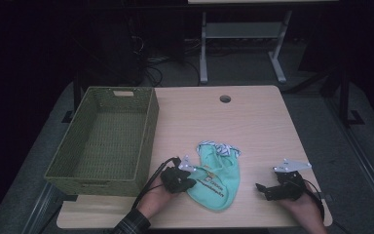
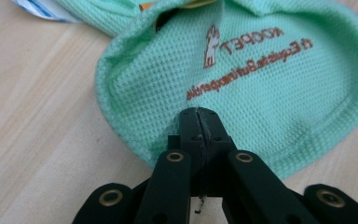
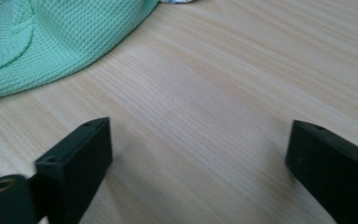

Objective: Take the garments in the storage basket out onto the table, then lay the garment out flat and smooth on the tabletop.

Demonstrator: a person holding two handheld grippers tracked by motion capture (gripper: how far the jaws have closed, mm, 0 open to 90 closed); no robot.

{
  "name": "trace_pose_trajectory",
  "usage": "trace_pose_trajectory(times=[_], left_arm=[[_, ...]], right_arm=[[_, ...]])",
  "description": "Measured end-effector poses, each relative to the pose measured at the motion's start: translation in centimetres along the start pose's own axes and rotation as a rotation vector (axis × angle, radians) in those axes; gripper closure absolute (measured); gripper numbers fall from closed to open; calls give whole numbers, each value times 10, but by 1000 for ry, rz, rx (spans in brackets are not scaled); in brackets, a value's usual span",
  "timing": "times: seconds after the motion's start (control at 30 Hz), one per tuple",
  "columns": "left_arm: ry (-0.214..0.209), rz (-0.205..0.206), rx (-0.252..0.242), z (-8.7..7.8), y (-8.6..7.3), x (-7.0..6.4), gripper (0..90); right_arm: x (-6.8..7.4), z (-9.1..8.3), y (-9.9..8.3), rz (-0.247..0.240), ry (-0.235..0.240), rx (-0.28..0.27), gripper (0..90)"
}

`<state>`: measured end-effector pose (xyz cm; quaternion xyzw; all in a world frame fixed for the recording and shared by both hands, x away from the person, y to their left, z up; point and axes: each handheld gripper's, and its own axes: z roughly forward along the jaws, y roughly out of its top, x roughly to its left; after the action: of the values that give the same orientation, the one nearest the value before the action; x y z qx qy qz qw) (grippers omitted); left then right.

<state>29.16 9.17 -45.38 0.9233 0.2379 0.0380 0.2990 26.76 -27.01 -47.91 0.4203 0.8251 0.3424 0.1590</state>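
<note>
A mint-green garment (image 1: 217,181) of waffle-knit mesh lies flat on the pale wood-grain counter (image 1: 253,126), near its front edge and a little left of centre. Its lower hem is rounded, almost a half-oval, with a stitched border, and brown printed lettering with a small animal figure runs across the cloth. At the garment's 12 o'clock end a bit of white fabric with blue stripes (image 1: 220,147) shows at the opening. The left gripper (image 1: 191,176) sits at the garment's 9 o'clock edge; in the left gripper view its black jaws are pressed together with a fold of the green knit pinched between them (image 2: 199,122), and the cloth puckers into a ridge running away from the tips. The right gripper (image 1: 262,188) rests low over bare wood at the garment's 3 o'clock, near it without touching, its two blocky black jaws spread wide apart with only wood grain between them (image 3: 198,154). A rectangular olive-green woven basket (image 1: 148,131) with cut-out handles stands along the counter's left edge, at the garment's 10 o'clock. A small round hole (image 1: 225,99) pierces the counter at its far edge.
</note>
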Motion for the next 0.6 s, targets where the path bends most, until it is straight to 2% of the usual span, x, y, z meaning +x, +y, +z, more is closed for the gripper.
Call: trace_pose_trajectory(times=[0.1,0.23,0.4,0.6], left_arm=[[-5,2,-5,0,-1,1,884],[-17,-11,-6,0,-1,3,882],[-4,-3,2,0,0,1,885],[0,-2,6,0,1,1,891]], right_arm=[[1,-4,6,-13,-2,-16,137],[0,-6,17,-1,7,-36,161],[2,-2,31,-3,45,-37,287],[2,1,54,-20,67,-82,457]])
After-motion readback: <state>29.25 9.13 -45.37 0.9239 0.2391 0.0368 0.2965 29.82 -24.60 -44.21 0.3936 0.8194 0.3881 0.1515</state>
